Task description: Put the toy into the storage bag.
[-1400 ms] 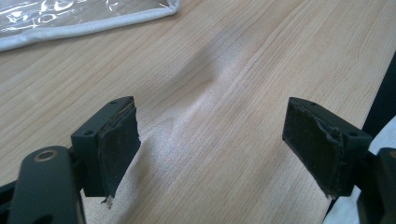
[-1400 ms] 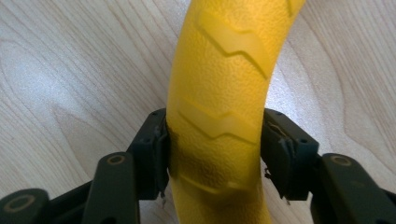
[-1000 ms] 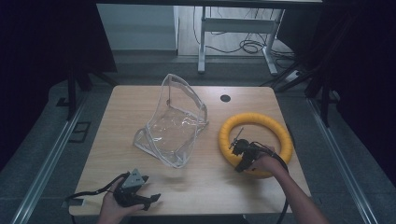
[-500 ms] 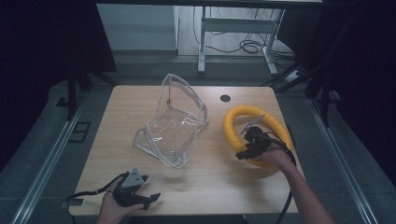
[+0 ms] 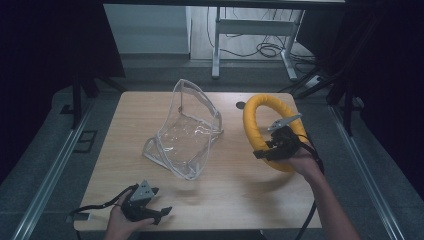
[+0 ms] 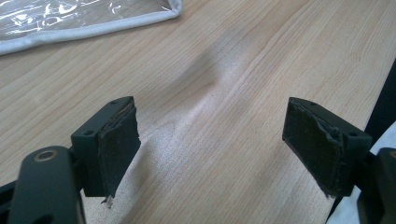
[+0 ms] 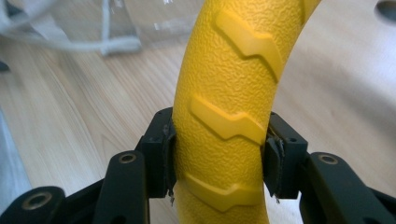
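Observation:
A yellow ring (image 5: pixel 260 122) with raised zigzag ridges is lifted off the table and tilted up on edge at the right. My right gripper (image 5: pixel 272 145) is shut on its near side; in the right gripper view both pads press the yellow ring (image 7: pixel 224 93). A clear plastic pouch (image 5: pixel 186 132) with white edging stands open in the middle of the wooden table (image 5: pixel 235 195). My left gripper (image 5: pixel 155 212) rests near the front left edge, open, with bare wood between its pads (image 6: pixel 119 144). The pouch's white hem (image 6: pixel 93 28) lies beyond it.
A small dark hole (image 5: pixel 240 105) sits in the tabletop behind the ring. The table's right edge (image 6: pixel 380 93) is close beside my left gripper. Metal rails and table legs with cables (image 5: pixel 260 50) stand on the floor around.
My right gripper has raised the yellow ring from flat on the table to standing on edge and carried it a little left. The left gripper has stayed put.

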Demonstrator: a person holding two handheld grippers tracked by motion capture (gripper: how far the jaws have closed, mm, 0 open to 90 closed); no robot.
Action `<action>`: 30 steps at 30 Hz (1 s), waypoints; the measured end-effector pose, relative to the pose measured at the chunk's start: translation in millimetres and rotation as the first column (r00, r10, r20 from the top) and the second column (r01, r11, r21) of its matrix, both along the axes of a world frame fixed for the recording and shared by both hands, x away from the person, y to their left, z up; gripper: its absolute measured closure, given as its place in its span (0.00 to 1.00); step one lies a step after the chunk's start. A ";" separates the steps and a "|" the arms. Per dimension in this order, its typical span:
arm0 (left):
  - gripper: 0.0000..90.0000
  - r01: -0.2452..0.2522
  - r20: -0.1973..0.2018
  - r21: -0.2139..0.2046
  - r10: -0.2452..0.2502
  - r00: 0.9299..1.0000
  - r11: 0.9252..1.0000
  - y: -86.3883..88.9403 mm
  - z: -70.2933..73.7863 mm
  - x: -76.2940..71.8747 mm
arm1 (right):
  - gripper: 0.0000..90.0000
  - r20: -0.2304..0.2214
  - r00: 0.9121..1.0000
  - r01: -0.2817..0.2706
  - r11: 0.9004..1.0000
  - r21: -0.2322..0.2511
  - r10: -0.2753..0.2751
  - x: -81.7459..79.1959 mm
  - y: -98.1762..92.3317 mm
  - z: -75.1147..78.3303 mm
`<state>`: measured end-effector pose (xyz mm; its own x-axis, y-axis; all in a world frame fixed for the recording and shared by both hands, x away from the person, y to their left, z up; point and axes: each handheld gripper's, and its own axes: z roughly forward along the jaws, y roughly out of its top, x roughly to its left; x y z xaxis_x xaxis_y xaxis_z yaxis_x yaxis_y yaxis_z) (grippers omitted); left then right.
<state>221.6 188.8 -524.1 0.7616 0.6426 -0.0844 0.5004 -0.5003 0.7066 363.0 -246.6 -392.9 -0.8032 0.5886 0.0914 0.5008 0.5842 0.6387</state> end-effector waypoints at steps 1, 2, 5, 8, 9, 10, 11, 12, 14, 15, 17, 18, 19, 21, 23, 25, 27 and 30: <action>0.21 0.000 0.000 0.000 0.000 1.000 1.000 0.0 0.0 0.0 | 0.58 0.000 1.000 0.000 1.000 0.000 0.000 0.0 0.0 0.0; 0.21 0.001 0.000 -0.001 -0.001 1.000 1.000 -0.1 -0.2 0.1 | 0.58 0.017 1.000 -0.004 1.000 0.011 0.004 -2.0 0.9 4.2; 0.21 0.002 -0.001 0.001 -0.002 1.000 1.000 0.0 -0.1 -0.1 | 0.58 0.066 0.998 -0.026 0.998 0.064 0.021 -8.1 3.5 18.1; 0.21 0.001 0.000 0.001 -0.001 1.000 1.000 0.6 0.7 -0.1 | 0.58 0.084 0.996 -0.031 0.995 0.092 0.023 -9.9 4.9 21.9; 0.21 0.000 0.000 0.001 0.000 1.000 1.000 0.6 0.8 -0.1 | 0.58 0.096 0.995 -0.038 0.992 0.122 0.026 -11.0 6.3 24.9; 0.21 0.000 0.000 0.002 0.000 1.000 1.000 0.7 0.9 -0.2 | 0.58 0.096 0.995 -0.038 0.992 0.122 0.026 -11.0 6.3 24.9; 0.21 0.001 0.000 0.002 -0.001 1.000 1.000 0.7 0.8 -0.2 | 0.58 0.105 0.994 -0.042 0.988 0.150 0.027 -11.2 7.5 26.7; 0.21 0.001 0.000 0.002 -0.001 1.000 1.000 0.6 0.7 -0.3 | 0.58 0.111 0.994 -0.043 0.986 0.163 0.025 -11.3 8.2 27.5; 0.21 0.000 0.000 -0.001 0.000 1.000 1.000 0.4 0.5 -0.3 | 0.58 0.113 0.993 -0.043 0.984 0.173 0.024 -11.3 8.7 28.3; 0.21 0.000 0.000 -0.001 0.000 1.000 1.000 0.5 0.6 -0.1 | 0.58 0.120 0.992 -0.049 0.980 0.193 0.025 -11.2 10.3 29.9; 0.21 0.000 0.000 0.000 0.000 1.000 1.000 0.5 0.6 -0.1 | 0.58 0.124 0.992 -0.051 0.977 0.206 0.025 -11.4 11.5 31.3; 0.21 0.000 0.000 0.000 0.000 1.000 1.000 0.5 0.6 -0.1 | 0.58 0.130 0.991 -0.053 0.976 0.210 0.025 -11.6 12.2 32.1; 0.21 0.001 0.000 0.000 -0.001 1.000 1.000 0.4 0.4 0.0 | 0.58 0.130 0.991 -0.053 0.976 0.210 0.025 -11.6 12.2 32.1; 0.21 0.002 0.001 0.001 -0.002 1.000 1.000 0.4 0.4 0.0 | 0.58 0.134 0.991 -0.055 0.972 0.227 0.024 -12.5 13.8 33.8; 0.21 0.001 0.001 0.002 -0.001 1.000 1.000 0.5 0.6 -0.1 | 0.58 0.147 0.989 -0.065 0.964 0.256 0.027 -14.5 16.2 36.7; 0.21 0.001 0.001 0.001 -0.001 1.000 1.000 0.5 0.7 -0.1 | 0.58 0.156 0.987 -0.070 0.956 0.283 0.026 -16.2 17.9 38.8; 0.21 0.002 0.001 0.002 -0.002 1.000 1.000 0.4 0.4 0.0 | 0.58 0.172 0.985 -0.076 0.949 0.307 0.023 -17.8 20.1 40.8; 0.21 0.003 0.000 0.004 -0.003 1.000 1.000 0.2 0.3 0.0 | 0.58 0.184 0.983 -0.081 0.937 0.339 0.018 -18.8 22.4 42.9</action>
<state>221.6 189.1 -523.8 0.7633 0.6408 -0.0821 0.4992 -0.5044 0.7046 344.3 -224.1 -350.0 -0.8522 0.5053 0.1359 0.3386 0.3346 0.8794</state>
